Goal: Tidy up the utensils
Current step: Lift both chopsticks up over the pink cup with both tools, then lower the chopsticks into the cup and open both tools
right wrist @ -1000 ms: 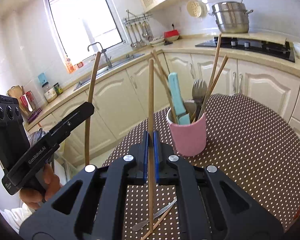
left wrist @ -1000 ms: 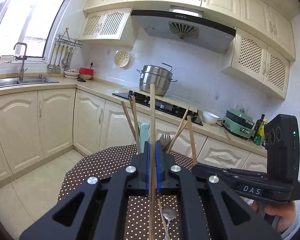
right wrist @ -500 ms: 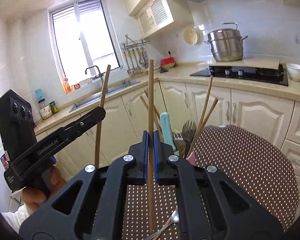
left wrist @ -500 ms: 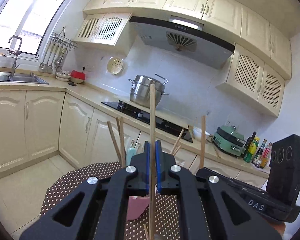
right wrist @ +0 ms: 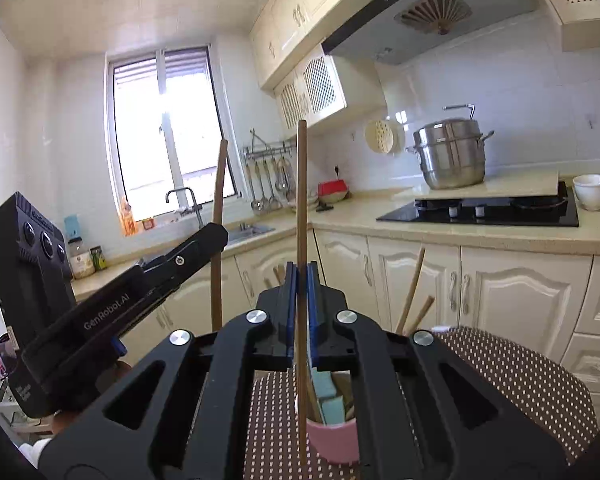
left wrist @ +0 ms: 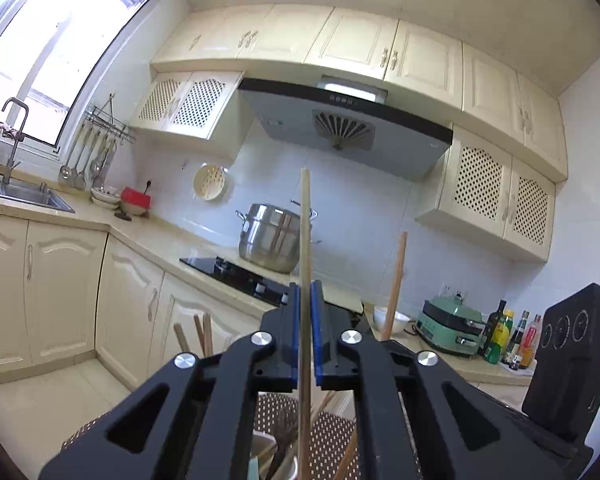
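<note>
My left gripper (left wrist: 306,292) is shut on a wooden chopstick (left wrist: 305,240) held upright over the utensil cup (left wrist: 264,446), whose rim shows below between the arms. My right gripper (right wrist: 302,274) is shut on a second wooden chopstick (right wrist: 301,200), also upright; its lower end hangs just left of the pink cup (right wrist: 336,438), which holds a teal-handled utensil (right wrist: 328,394) and several chopsticks. The left gripper (right wrist: 216,240) with its chopstick shows in the right wrist view at left. The right gripper's chopstick (left wrist: 396,280) shows in the left wrist view.
The cup stands on a brown polka-dot table (right wrist: 512,376). Behind are cream cabinets (right wrist: 512,292), a black hob (right wrist: 480,212) with a steel pot (right wrist: 452,156), a white bowl (right wrist: 592,190), a sink (left wrist: 24,196) and bottles (left wrist: 508,338) at the right.
Both grippers have risen and tilted upward with their chopsticks. The cup has dropped to the bottom of both views, and the spoon on the table is out of sight.
</note>
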Motion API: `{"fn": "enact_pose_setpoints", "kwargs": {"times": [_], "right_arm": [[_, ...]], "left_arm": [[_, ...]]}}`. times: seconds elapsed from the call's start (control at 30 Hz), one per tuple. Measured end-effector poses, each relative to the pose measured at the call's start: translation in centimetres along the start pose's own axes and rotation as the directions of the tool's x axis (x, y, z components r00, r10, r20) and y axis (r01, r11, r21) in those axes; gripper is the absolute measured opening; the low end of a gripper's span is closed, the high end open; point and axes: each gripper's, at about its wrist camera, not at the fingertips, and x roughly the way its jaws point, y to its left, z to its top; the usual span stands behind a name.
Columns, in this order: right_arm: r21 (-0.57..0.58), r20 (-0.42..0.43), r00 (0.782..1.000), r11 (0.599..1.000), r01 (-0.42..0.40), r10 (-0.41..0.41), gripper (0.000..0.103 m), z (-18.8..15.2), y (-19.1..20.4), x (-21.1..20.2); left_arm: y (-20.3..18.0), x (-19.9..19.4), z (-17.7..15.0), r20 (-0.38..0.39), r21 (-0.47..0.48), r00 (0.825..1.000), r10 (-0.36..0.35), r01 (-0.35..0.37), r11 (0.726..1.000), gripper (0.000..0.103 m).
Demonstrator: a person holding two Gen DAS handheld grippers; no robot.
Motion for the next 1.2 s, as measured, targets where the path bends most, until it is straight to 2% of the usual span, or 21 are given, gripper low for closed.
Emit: {"fn": "enact_pose_setpoints", "kwargs": {"times": [0.13, 0.3, 0.73, 1.2], "right_arm": [[-0.011, 0.053, 0.999, 1.000, 0.011, -0.010, 0.006, 0.3, -0.4, 0.9], [0.002, 0.062, 0.998, 1.000, 0.012, -0.013, 0.006, -0.1, -1.4, 2.5], [0.020, 0.011, 0.999, 0.999, 0.031, -0.032, 0.006, -2.2, -2.9, 4.4], [0.026, -0.046, 0.997, 0.998, 0.055, -0.054, 0.006, -4.1, -2.6, 4.4]], "left_arm": [[0.3, 1.9, -0.4, 0.018, 0.005, 1.000, 0.001, -0.001, 1.000, 0.006], [0.5, 3.7, -1.2, 0.027, 0.011, 0.999, 0.019, -0.019, 1.000, 0.006], [1.2, 5.7, -3.0, 0.059, 0.032, 0.995, 0.078, -0.080, 0.996, 0.006], [1.1, 5.3, -4.8, -0.036, 0.097, 0.994, 0.102, -0.098, 0.990, 0.006]]}}
